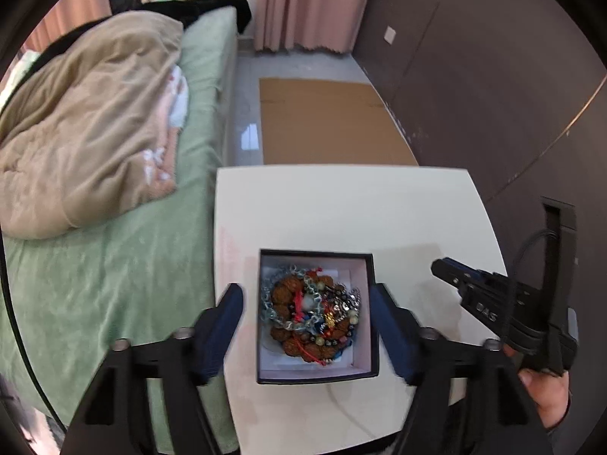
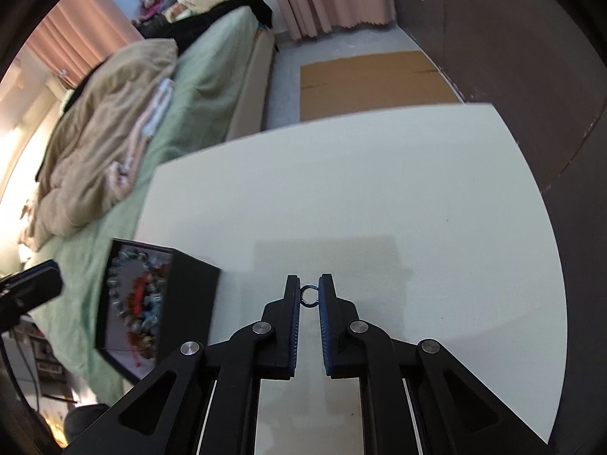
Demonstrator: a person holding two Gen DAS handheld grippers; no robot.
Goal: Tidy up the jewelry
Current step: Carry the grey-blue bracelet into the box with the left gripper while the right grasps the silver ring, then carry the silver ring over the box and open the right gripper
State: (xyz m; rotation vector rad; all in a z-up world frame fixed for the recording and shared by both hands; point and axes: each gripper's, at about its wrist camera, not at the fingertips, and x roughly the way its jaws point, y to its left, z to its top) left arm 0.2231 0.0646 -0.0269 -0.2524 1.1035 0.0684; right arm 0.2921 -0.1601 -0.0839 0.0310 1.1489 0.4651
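A small metal ring (image 2: 308, 296) is pinched between the right gripper (image 2: 308, 292) tips above the white tabletop (image 2: 379, 197), its hole facing the camera. Left of it, the black box (image 1: 373, 314) holds tangled beads and chains (image 1: 311, 314), hard to separate. The left gripper (image 1: 307, 314) straddles it, spread wide.

One table (image 1: 341, 208), one open black box (image 1: 373, 303) holding a tangle of bracelets (image 1: 307, 311) too knotted to count, one small ring (image 2: 309, 295), two grippers.
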